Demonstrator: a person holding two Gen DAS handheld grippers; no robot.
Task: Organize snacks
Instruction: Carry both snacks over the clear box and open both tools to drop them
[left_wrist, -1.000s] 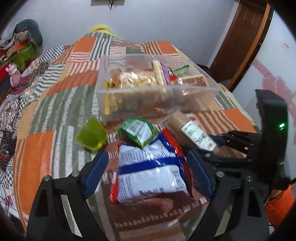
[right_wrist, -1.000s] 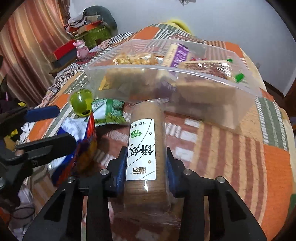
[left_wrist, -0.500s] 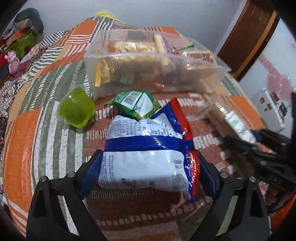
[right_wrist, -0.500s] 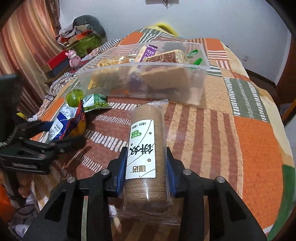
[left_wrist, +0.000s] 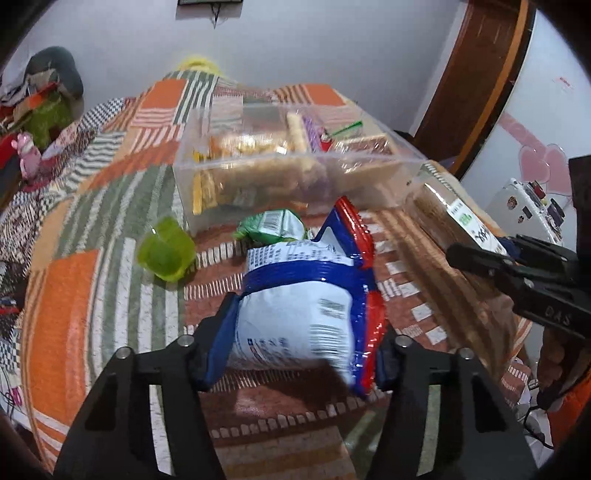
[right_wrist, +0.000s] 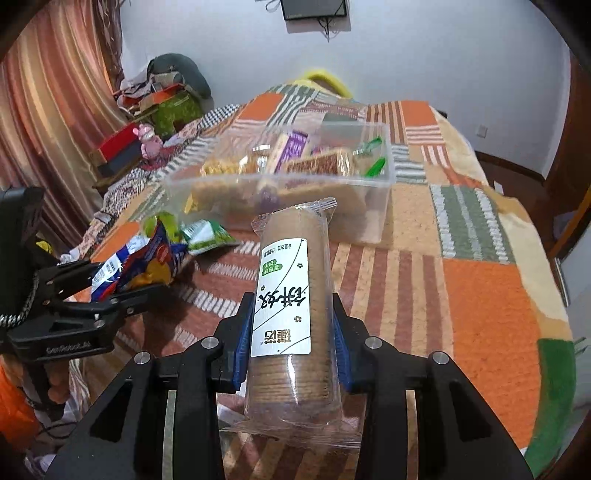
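Note:
My left gripper (left_wrist: 306, 328) is shut on a white, blue and red snack bag (left_wrist: 299, 310) and holds it above the quilt; it also shows in the right wrist view (right_wrist: 122, 273). My right gripper (right_wrist: 291, 332) is shut on a clear-wrapped roll of brown biscuits (right_wrist: 291, 295) with a white label, also seen at the right of the left wrist view (left_wrist: 447, 221). A clear plastic bin (left_wrist: 295, 181) with several snacks in it stands beyond both grippers (right_wrist: 288, 184).
A green jelly cup (left_wrist: 166, 253) and a small green packet (left_wrist: 273, 227) lie on the patchwork quilt (left_wrist: 74, 295) in front of the bin. A pink toy (left_wrist: 27, 155) and clutter sit at the far left. A door (left_wrist: 476, 85) is at the right.
My left gripper has closed on the snack bag and lifted it off the quilt. My right gripper has raised the biscuit roll and drawn back from the bin.

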